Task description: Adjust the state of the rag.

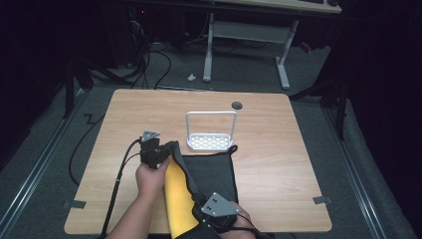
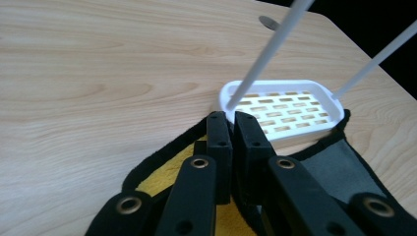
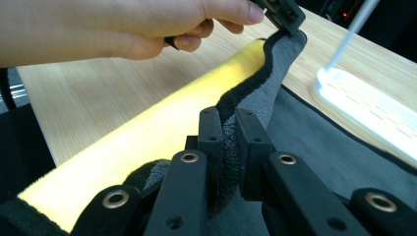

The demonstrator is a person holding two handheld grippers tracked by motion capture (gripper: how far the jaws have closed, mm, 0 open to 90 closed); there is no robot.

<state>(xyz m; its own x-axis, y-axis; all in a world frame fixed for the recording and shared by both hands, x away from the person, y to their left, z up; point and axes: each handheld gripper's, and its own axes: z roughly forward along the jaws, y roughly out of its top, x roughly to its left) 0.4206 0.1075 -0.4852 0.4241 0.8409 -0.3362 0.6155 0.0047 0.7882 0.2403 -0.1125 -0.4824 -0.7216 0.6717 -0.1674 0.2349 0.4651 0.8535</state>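
A dark grey cloth (image 1: 214, 172) with a black hem and a yellow underside (image 1: 176, 194) lies in the middle of the table, just in front of a white slotted rack (image 1: 211, 142). Its left edge is lifted and folded over, so the yellow shows. My left gripper (image 1: 170, 148) is shut on the far left corner of the cloth, close to the rack (image 2: 285, 110). My right gripper (image 1: 200, 202) is shut on the near part of the same edge (image 3: 230, 123). In the right gripper view the left gripper (image 3: 282, 14) pinches the raised corner.
The rack has a tall white wire handle (image 1: 211, 114) and touches the cloth's far edge. A round dark grommet (image 1: 237, 105) sits in the wooden table (image 1: 278, 149) behind it. Bare wood lies left and right of the cloth. A white desk frame (image 1: 246, 32) stands beyond the table.
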